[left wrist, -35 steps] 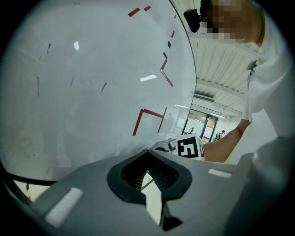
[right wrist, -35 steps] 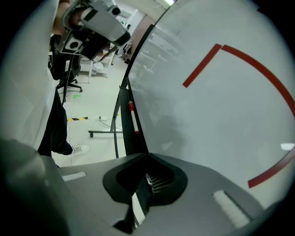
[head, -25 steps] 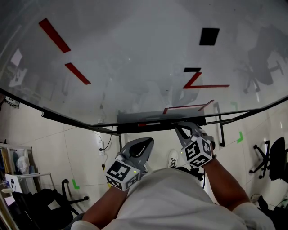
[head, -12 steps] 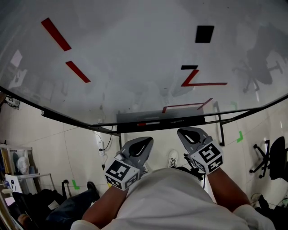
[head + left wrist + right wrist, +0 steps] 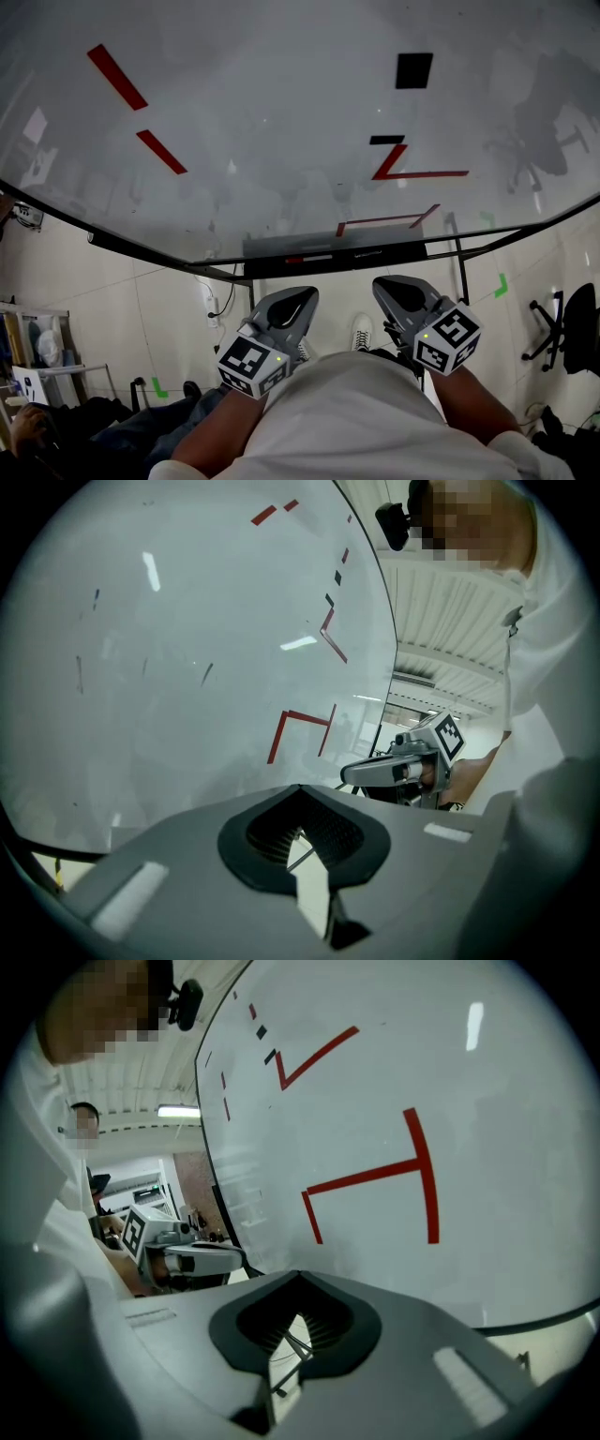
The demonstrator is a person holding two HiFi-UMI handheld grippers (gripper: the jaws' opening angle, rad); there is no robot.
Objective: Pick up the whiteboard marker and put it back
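Note:
The whiteboard (image 5: 281, 122) carries red strokes and black marks. On its dark tray (image 5: 333, 251) lies a slim marker with a red part (image 5: 309, 259). Both grippers hang below the tray, close to my chest. My left gripper (image 5: 298, 298) is shut with nothing in it, its closed jaws filling the left gripper view (image 5: 302, 829). My right gripper (image 5: 392, 286) is shut and empty too, as in its own view (image 5: 298, 1321). Each gripper shows in the other's view, the right one (image 5: 361, 772) and the left one (image 5: 225, 1260). Neither touches the marker.
A black square (image 5: 413, 70) sits high on the board. On the tiled floor are a power strip (image 5: 210, 305), green tape marks (image 5: 501, 286) and an office chair (image 5: 562, 342) at the right. A person's hand and leg (image 5: 28, 427) show at the bottom left.
My right gripper has drawn back from the tray, down and to the right, and has turned. The left gripper has stayed put. A person has come into view at the bottom left.

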